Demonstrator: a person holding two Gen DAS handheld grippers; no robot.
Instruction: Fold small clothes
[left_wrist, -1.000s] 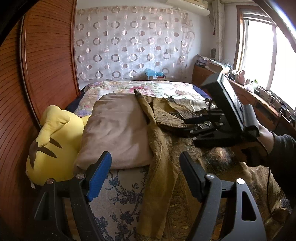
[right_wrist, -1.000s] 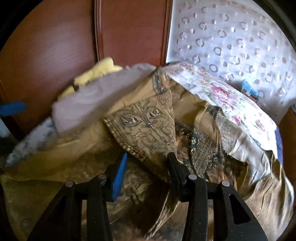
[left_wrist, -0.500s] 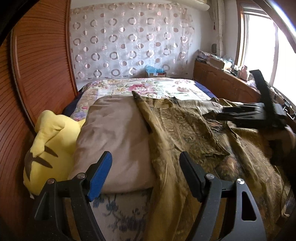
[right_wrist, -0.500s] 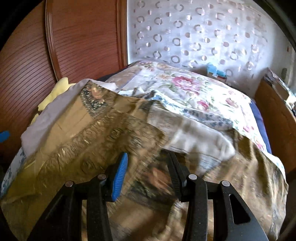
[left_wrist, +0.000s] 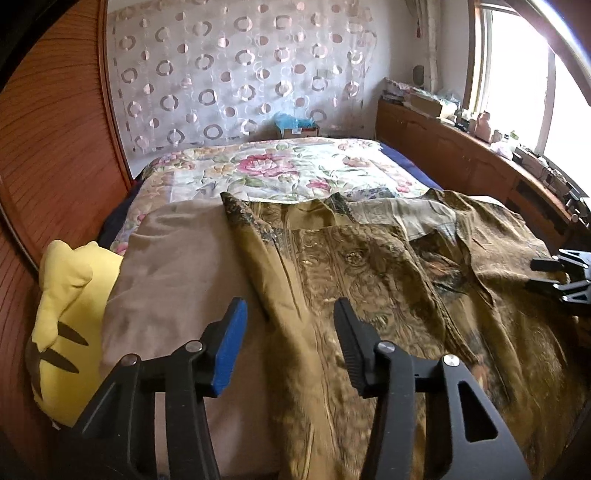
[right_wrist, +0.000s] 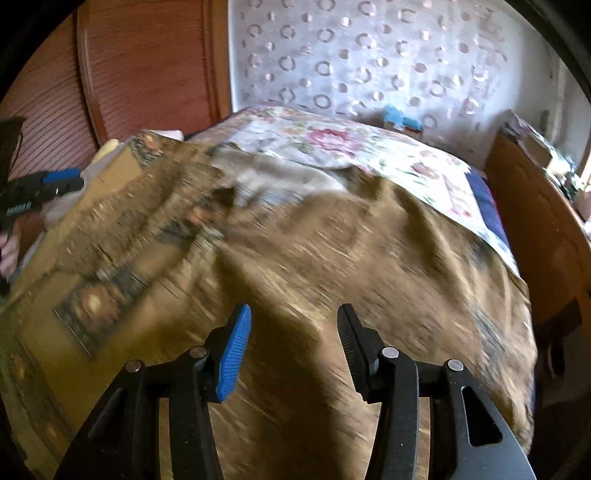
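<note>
Hovering over olive patterned garment (left_wrist: 369, 280) spread on bed (left_wrist: 295, 173), left gripper (left_wrist: 288, 332) and right gripper (right_wrist: 293, 343) fingers apart, empty; judging best pinching hem edges squarely, pulling flat before folding

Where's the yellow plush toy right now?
In the left wrist view, the yellow plush toy lies at far left, wedged between the wooden headboard and beige pillow.

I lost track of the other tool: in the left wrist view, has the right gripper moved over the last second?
Yes. The right gripper has moved rightward, off the middle of the olive-gold patterned garment to the picture's right edge, below the wooden window-side cabinet.
</note>
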